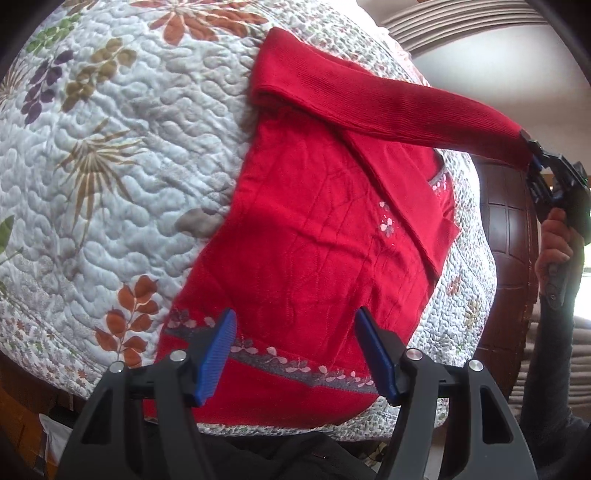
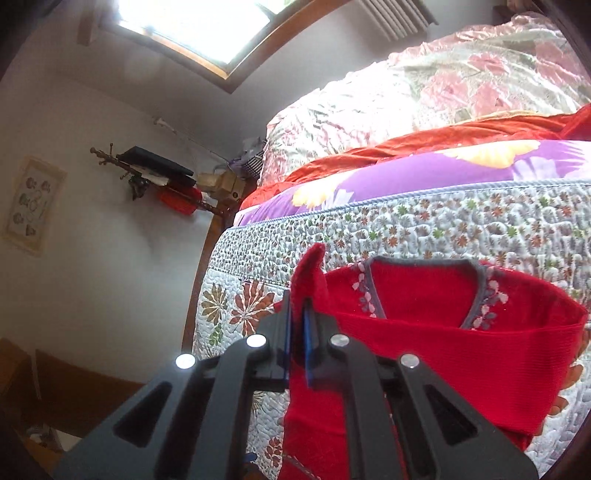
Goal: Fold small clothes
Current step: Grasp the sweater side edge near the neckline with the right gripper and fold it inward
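Bedroom setting. A bed carries a white quilted bedspread (image 1: 122, 155) printed with leaves and flowers. The right wrist view shows folded bedding (image 2: 424, 166) stacked at the far end of the bed, in purple, orange-red and pink floral layers. Beyond it: a pale wall, a bright window (image 2: 195, 26), a small framed print (image 2: 31, 205) and a wall shelf (image 2: 162, 170) with dark items.

Task item: a small red sweater (image 1: 314, 229) lies flat on the bedspread, near the bed's edge. A grey band with pale flower motifs runs along its hem; similar trim borders the neckline. One sleeve (image 1: 406, 107) is raised off the garment body and stretched taut toward the right side of the left wrist view.

Right gripper (image 2: 297, 328): fingers pressed together on the sleeve's cuff, red fabric standing up between the blue pads. The left wrist view confirms it, showing a hand (image 1: 554, 243) on the tool's handle and a dark sleeve below.

Left gripper (image 1: 297, 354): fingers spread wide, nothing between the blue pads (image 1: 218, 354). It hovers over the hem end of the sweater; contact with the fabric cannot be determined.
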Demonstrator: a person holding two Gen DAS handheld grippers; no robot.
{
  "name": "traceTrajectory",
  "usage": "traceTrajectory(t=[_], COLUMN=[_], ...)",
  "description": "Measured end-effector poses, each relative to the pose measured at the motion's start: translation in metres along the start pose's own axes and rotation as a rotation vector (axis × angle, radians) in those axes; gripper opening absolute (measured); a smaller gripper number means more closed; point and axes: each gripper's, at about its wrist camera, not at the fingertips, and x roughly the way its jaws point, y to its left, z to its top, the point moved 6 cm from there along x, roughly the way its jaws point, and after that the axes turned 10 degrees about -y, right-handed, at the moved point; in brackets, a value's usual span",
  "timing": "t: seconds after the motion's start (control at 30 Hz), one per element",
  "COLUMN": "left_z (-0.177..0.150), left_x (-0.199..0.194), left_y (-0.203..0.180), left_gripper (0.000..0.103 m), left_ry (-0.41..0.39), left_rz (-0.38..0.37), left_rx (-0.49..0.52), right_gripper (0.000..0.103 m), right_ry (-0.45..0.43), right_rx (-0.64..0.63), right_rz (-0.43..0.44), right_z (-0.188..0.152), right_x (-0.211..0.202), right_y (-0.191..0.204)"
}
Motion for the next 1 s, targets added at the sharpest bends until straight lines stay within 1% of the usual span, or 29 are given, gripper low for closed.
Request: traceTrajectory(t=[0.1, 0.23, 0.33, 0.43, 0.67, 0.93, 1.0], left_z=[-0.002, -0.004, -0.004, -0.005, -0.009, -0.009, -0.009], left_x=[0.001, 0.003, 0.003, 0.004, 0.013, 0.019, 0.019], left_y=[-0.008, -0.015, -0.019, -0.023, -0.031, -0.037, -0.037], left_gripper=[0.066, 0.066, 0.066, 0.066, 0.066, 0.066, 0.066], left_ry=[0.006, 0.011, 0.017, 0.023, 0.046, 0.066, 0.067], left_rz=[-0.005, -0.010, -0.010, -0.009, -0.007, 0.000, 0.009], left_rx=[0.021, 0.034, 0.047, 0.058, 0.077, 0.096, 0.096], right_gripper=[0.004, 0.004, 0.004, 0.004, 0.004, 0.004, 0.004], right_ry=[-0.037, -0.085, -0.114, -0.132, -0.125, -0.068, -0.056], right_rx=[0.004, 0.036, 0.079, 0.134, 0.246, 0.383, 0.394], right_rz=[-0.020, -0.050, -0.076, -0.103, -0.159, -0.234, -0.250], right_z=[0.003, 0.005, 0.005, -0.003, -0.035, -0.078, -0.086], right_x=[-0.024, -0.056, -0.076, -0.091, -0.091, -0.076, -0.073], right_y=[-0.006, -0.028, -0.055, -0.083, -0.141, -0.221, -0.235])
